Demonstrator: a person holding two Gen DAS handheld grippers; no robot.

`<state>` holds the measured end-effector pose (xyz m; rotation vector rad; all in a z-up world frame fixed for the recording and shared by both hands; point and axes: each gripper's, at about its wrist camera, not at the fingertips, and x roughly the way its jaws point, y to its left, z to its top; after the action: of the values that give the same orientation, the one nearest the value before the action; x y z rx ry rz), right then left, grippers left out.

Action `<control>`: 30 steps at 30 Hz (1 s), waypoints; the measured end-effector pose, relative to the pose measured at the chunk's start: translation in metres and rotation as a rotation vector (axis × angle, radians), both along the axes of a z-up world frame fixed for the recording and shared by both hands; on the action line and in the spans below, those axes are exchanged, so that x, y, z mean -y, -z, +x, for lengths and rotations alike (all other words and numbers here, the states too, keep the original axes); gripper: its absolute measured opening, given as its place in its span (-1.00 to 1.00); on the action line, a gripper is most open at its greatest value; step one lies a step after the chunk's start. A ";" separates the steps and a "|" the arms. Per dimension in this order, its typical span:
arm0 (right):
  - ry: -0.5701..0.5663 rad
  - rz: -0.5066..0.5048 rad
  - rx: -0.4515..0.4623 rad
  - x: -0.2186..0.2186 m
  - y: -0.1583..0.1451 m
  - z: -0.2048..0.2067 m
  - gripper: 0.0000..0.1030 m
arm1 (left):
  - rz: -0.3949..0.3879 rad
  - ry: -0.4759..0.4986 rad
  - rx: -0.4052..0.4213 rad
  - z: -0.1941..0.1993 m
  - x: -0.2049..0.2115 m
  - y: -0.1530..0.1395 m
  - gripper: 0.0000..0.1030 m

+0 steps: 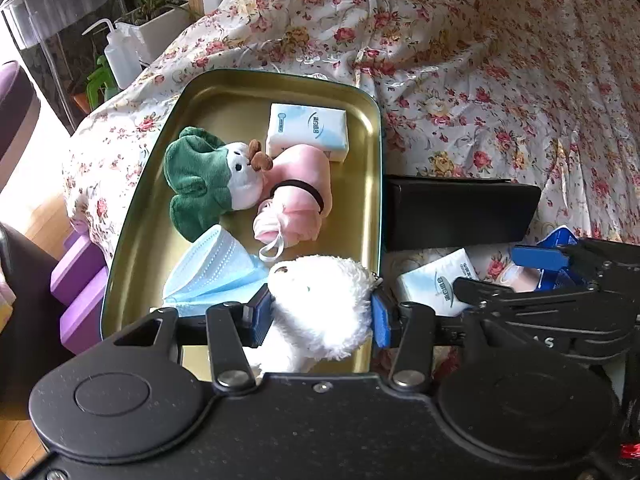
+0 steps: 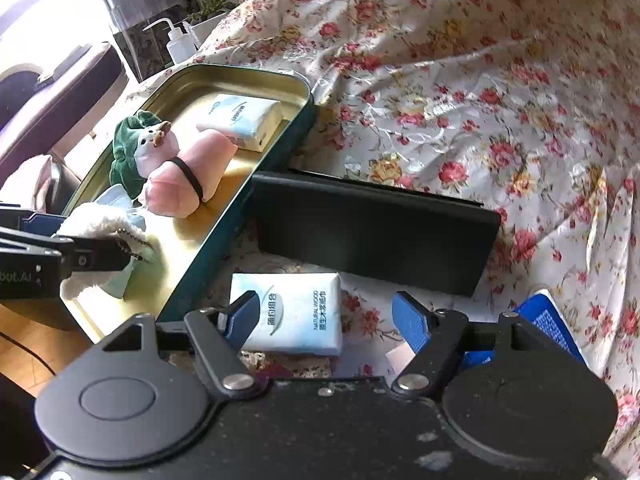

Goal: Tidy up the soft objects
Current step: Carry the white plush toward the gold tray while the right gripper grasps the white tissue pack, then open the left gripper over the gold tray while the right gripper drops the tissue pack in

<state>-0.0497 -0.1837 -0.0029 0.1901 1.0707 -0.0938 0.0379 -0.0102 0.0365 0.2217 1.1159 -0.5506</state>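
My left gripper [image 1: 320, 312] is shut on a white fluffy plush [image 1: 320, 304] and holds it over the near end of the gold tin tray [image 1: 360, 208]. In the tray lie a green and white plush [image 1: 204, 180], a pink rolled cloth with a black band [image 1: 300, 188], a blue face mask [image 1: 212, 268] and a tissue pack [image 1: 306, 130]. My right gripper [image 2: 324, 320] is open, its fingers on either side of a second tissue pack [image 2: 296, 312] on the bed. The left gripper with the plush [image 2: 100, 232] shows at the left of the right wrist view.
A black box [image 2: 372, 228] lies on the floral bedsheet [image 2: 480, 80] right of the tray. A blue packet [image 2: 552, 324] lies at the right. A squeeze bottle [image 1: 118, 56] and a planter [image 1: 160, 28] stand beyond the bed. Purple blocks [image 1: 80, 280] sit left of the tray.
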 end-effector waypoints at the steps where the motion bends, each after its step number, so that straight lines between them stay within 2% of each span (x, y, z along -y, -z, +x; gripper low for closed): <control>1: -0.009 0.010 0.003 -0.002 0.000 0.001 0.53 | 0.001 0.002 0.000 0.000 -0.001 0.000 -0.07; 2: -0.016 0.019 0.005 -0.004 0.001 0.002 0.70 | 0.002 0.002 0.000 0.000 -0.001 0.001 -0.07; 3: -0.020 0.019 0.007 -0.008 0.003 0.002 0.75 | 0.003 0.002 -0.002 0.000 -0.001 0.001 -0.07; 10: -0.054 -0.093 -0.022 -0.029 0.029 0.009 0.77 | -0.003 0.010 -0.032 0.001 -0.001 0.005 -0.06; 12: -0.053 -0.097 -0.019 -0.030 0.034 0.011 0.71 | 0.001 0.010 -0.031 0.000 0.000 0.006 -0.05; 13: -0.056 -0.093 -0.020 -0.030 0.034 0.010 0.50 | 0.004 0.010 -0.030 0.000 0.000 0.006 -0.04; 14: -0.064 -0.082 -0.024 -0.030 0.035 0.011 0.38 | 0.009 0.010 -0.030 0.000 0.001 0.007 -0.02; 21: -0.052 -0.048 -0.026 -0.023 0.026 0.007 0.38 | 0.005 0.005 -0.030 0.002 0.000 0.007 0.24; 26: -0.068 -0.020 0.017 -0.023 0.008 -0.003 0.38 | -0.042 -0.049 -0.033 0.011 -0.010 -0.001 0.24; 30: -0.060 0.002 0.088 -0.020 -0.015 -0.013 0.38 | -0.088 -0.099 -0.014 0.018 -0.018 -0.015 0.24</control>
<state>-0.0623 -0.1642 0.0118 0.1624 0.9875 -0.0300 0.0560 0.0074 0.0518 0.0858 1.1073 -0.5121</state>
